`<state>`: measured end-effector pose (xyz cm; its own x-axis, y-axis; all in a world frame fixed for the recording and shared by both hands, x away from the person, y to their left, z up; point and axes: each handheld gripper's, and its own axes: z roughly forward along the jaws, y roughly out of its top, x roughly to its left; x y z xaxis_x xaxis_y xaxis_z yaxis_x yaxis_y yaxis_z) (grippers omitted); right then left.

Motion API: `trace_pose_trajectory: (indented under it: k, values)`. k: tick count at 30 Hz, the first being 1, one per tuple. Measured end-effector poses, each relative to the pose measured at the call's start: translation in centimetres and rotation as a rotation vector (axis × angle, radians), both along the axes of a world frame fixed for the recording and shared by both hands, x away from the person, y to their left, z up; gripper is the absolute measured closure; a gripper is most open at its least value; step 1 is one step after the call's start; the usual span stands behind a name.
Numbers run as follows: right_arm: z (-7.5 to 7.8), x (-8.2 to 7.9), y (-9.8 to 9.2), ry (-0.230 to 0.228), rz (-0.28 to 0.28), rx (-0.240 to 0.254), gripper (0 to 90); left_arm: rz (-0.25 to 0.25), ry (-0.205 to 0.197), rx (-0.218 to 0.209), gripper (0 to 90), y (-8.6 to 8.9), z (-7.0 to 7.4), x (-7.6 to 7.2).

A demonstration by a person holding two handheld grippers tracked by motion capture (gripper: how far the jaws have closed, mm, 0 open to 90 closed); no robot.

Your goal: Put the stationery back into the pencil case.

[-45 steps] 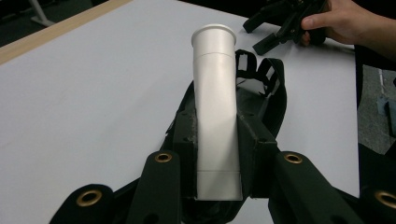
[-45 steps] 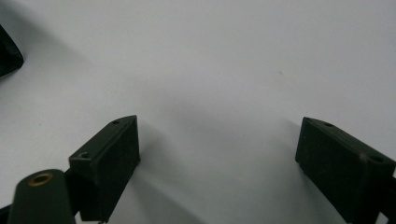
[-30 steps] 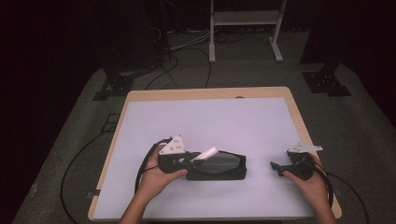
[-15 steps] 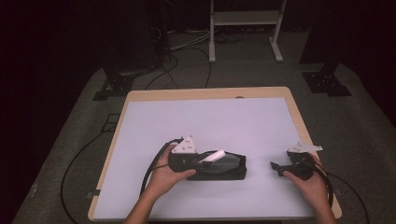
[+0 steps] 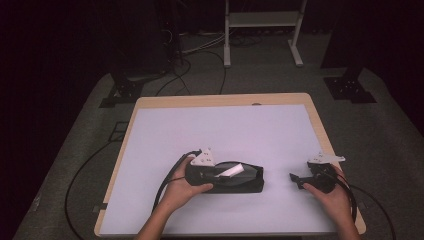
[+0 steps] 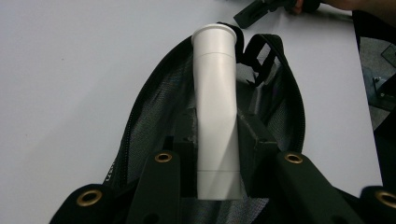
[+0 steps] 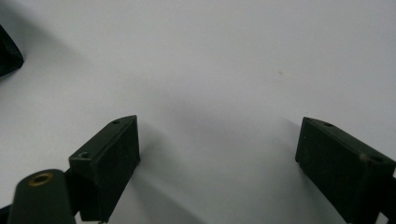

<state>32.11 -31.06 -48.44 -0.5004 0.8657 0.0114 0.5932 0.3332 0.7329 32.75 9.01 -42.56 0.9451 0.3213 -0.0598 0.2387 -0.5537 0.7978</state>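
One white surface [image 5: 220,125] with a pale wooden rim carries everything in hand. On it lies one black mesh pouch [image 5: 250,181], unzipped, near the front edge and left of centre; in the left gripper view its near end is cut off by the frame and partly hidden behind the jaws. There are two grippers. The left gripper [image 6: 217,140] is clamped on one white tube [image 6: 215,112], which lies lengthways over the open pouch, its flared end pointing away; its near end is hidden between the jaws. The right gripper [image 5: 295,178] rests on the surface well right of the pouch, jaws spread wide with nothing between them. In the high view the tube is a small pale streak, hard to make out.
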Motion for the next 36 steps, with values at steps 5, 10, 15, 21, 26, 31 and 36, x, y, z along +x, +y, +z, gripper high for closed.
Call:
trace_pose_trajectory:
  k: [5,10,15,21,26,31,36]
  values:
    - [0.0,0.0,0.0,0.000,0.000,0.000,12.7,-0.005,0.006,0.003,70.9,-0.1,-0.2,0.0]
    - [0.0,0.0,0.0,0.000,0.000,0.000,12.7,-0.007,0.010,-0.013,73.6,-0.2,-0.2,0.1]
    - [0.0,0.0,0.0,-0.001,0.000,0.000,12.7,-0.002,0.000,-0.014,74.0,0.1,0.1,0.1]
    - [0.0,0.0,0.0,-0.001,0.000,0.000,12.7,0.016,-0.010,-0.030,73.1,0.8,0.8,-0.2]
    - [0.0,0.0,0.0,-0.001,0.000,0.001,12.7,0.051,-0.021,-0.040,69.4,1.7,1.7,-0.4]
    - [0.0,0.0,0.0,0.000,-0.001,0.002,12.7,0.079,-0.030,-0.041,60.9,2.7,2.4,-0.3]
    - [0.0,0.0,0.0,-0.001,-0.001,0.001,12.8,0.120,-0.029,-0.042,52.0,3.7,2.7,-0.4]
